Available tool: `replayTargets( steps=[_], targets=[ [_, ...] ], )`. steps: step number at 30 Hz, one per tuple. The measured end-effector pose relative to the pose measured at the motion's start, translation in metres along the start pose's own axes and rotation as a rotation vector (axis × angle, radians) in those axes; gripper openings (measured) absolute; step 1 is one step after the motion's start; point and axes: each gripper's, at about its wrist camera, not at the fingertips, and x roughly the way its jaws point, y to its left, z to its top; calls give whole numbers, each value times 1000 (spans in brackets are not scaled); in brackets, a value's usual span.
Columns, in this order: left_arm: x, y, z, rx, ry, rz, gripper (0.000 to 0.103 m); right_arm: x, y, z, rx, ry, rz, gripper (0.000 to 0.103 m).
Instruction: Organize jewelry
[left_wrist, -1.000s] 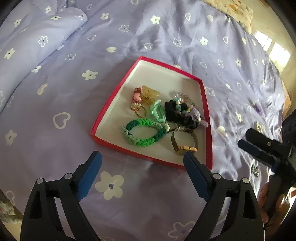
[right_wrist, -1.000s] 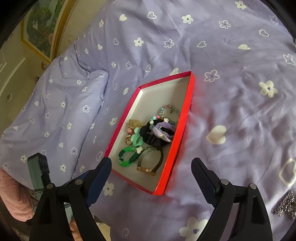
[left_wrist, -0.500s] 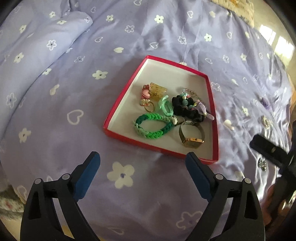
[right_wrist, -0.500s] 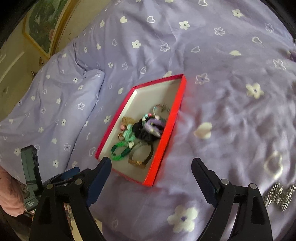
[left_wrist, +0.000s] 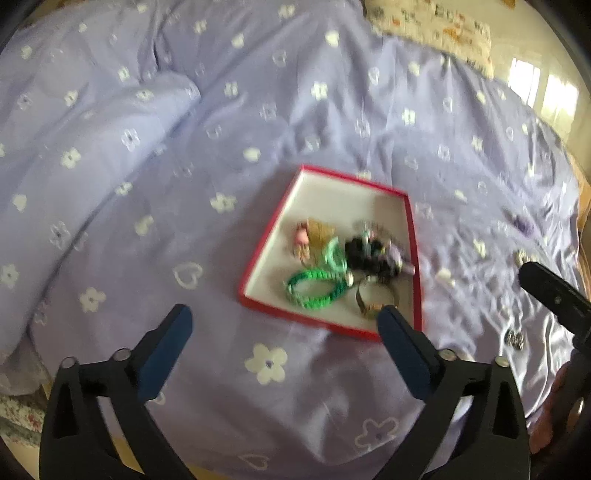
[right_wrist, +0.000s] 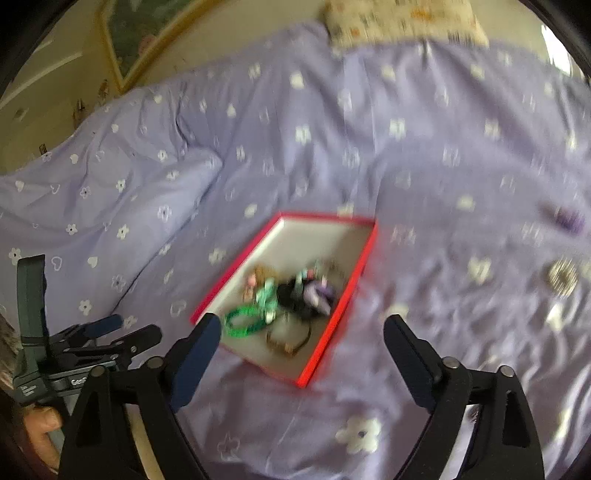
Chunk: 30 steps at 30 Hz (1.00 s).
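A red-rimmed white tray (left_wrist: 325, 201) lies on the purple bedspread; it also shows in the right wrist view (right_wrist: 295, 236). It holds a green braided bracelet (left_wrist: 314, 290), a gold watch (left_wrist: 375, 301), a black scrunchie (left_wrist: 364, 251) and other small pieces. My left gripper (left_wrist: 282, 332) is open and empty, above the bed in front of the tray. My right gripper (right_wrist: 301, 343) is open and empty, over the tray's near end. Loose jewelry lies on the bed to the right: a purple piece (right_wrist: 569, 219) and a silver piece (right_wrist: 561, 277).
A folded duvet ridge (left_wrist: 110, 122) rises at the left. A patterned pillow (left_wrist: 432, 22) lies at the far end. A framed picture (right_wrist: 147, 33) hangs on the wall. More small jewelry pieces (left_wrist: 515, 338) lie right of the tray.
Both grippers have pulled back and up from the tray, which looks smaller and farther. More of the bed and pillow shows. Both stay open and empty.
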Motion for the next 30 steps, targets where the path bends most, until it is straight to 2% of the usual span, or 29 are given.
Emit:
replayTargets(
  steps=[2,4,9,15,21,30],
  targets=[
    [-5,-1,-1,7,-36,20,103,-9,5,-1,-12,-50,-18,103],
    [0,-1,-5,17,-33,30,103,-10,9,-9,-29,-80,-46,103],
    [18,-2,-23,-2,0,16,103,13,10,-39,-52,-7,-94,103],
    [22,-10,-41,41,-61,57,103,24,1,-69,-20,3,-140,103],
    [22,-17,-60,97,-108,97,103,25,-5,-79,-7,-9,-161,103],
    [21,-20,-65,98,-89,95,103,25,-1,-86,-12,18,-152,103]
  ],
)
